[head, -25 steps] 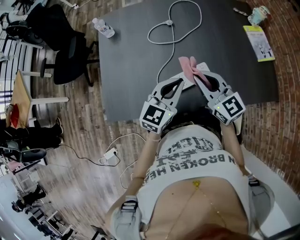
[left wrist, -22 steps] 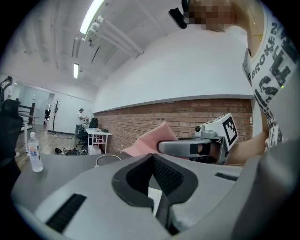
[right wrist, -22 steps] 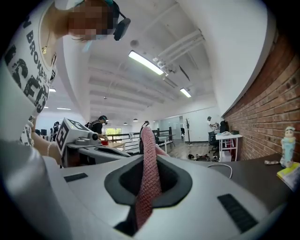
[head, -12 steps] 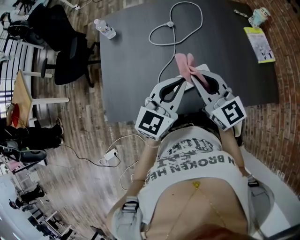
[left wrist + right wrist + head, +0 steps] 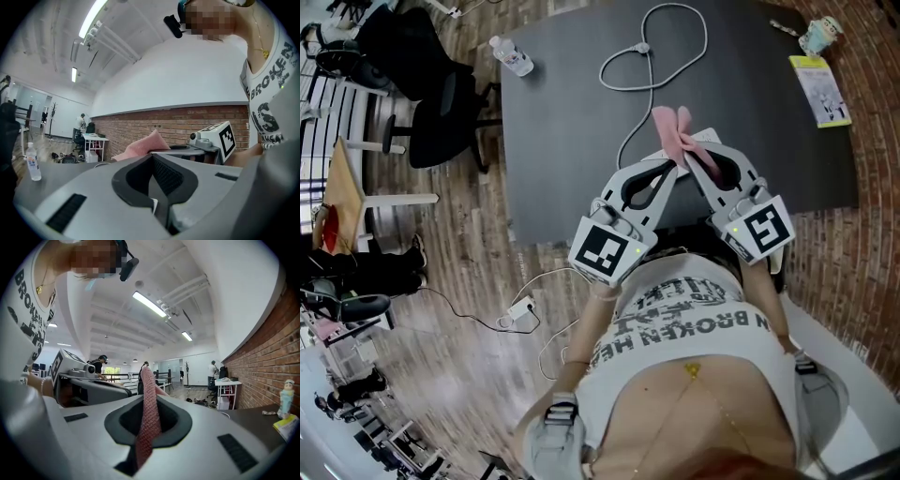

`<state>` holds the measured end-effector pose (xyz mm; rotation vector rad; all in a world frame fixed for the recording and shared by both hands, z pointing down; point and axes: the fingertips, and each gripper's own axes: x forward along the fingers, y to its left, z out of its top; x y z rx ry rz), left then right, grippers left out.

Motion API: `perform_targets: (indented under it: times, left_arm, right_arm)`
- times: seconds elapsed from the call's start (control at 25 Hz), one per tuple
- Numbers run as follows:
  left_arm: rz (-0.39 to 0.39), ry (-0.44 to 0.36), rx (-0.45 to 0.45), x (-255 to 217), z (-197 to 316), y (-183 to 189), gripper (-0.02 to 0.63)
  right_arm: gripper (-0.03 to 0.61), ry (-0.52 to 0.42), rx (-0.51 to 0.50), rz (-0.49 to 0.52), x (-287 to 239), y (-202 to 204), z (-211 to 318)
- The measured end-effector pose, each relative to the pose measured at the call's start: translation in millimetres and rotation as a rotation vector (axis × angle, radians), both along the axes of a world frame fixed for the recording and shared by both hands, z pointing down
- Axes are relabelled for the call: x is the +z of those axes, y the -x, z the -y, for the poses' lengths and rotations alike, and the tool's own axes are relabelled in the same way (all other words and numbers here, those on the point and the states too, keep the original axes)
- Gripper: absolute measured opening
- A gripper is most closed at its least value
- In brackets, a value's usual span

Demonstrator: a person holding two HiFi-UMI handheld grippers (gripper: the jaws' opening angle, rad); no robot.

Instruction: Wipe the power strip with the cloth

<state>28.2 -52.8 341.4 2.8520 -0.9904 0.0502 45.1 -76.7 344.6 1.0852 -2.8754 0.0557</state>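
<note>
Right now both tools hang over the near edge of the table, pointing approx level, tips almost meeting. My right gripper is clamped on the cloth. The pink waffle-weave fabric runs up btwn the pads and pokes out past the tips, w/ two floppy ends showing in the head view. My left gripper has its jaws pressed together. Only a thin white sliver shows low in the slot, and I can't tell what it is. Its tip sits just beside the cloth, on the cloth's left.

The power strip is white and mostly hidden under the tools and the cloth. Only a corner shows, just right of the cloth, close to the near edge and right of the middle. Can't tell if the cloth touches it. A pale cable comes out from under the left gripper, runs toward the far edge and makes a crossed loop there.

Other stuff:
- A clear water bottle stands upright at the far left corner.
- A yellow-green booklet lies along the right edge.
- A small figurine sits at the far right corner, just beyond the booklet.
- A black office chair stands off the table's left edge, on the wood floor.
- A brick wall runs past the right edge.
</note>
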Motion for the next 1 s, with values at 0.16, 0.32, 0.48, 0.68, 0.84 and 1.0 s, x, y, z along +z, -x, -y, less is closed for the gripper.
perform_targets:
  times: [0.16, 0.32, 0.48, 0.68, 0.84, 1.0]
  left_arm:
    - [0.006, -0.009, 0.007, -2.1, -0.8, -0.8, 0.008]
    - [0.006, -0.006, 0.015, -1.3, -1.5, -2.6, 0.008]
    - [0.013, 0.002, 0.017, 1.1, -2.2, -1.6, 0.008]
    - [0.014, 0.005, 0.019, 1.0, -1.9, -1.6, 0.008]
    - [0.018, 0.006, 0.024, 2.3, -2.7, -0.8, 0.008]
    - [0.020, 0.017, 0.024, 4.9, -3.7, -0.5, 0.008]
  right_arm:
    - [0.015, 0.000, -0.001, -0.004, -1.9, 0.0, -1.1]
    - [0.017, 0.003, 0.001, -0.004, -3.2, -1.4, -1.3]
    - [0.015, 0.004, -0.004, -0.009, -3.0, -1.2, -2.3]
    - [0.015, 0.003, -0.012, -0.023, -2.4, -1.8, -1.6]
    - [0.015, 0.003, -0.013, -0.032, -1.8, -0.5, -1.2]
    - [0.015, 0.000, -0.014, -0.038, -1.3, -0.1, -1.4]
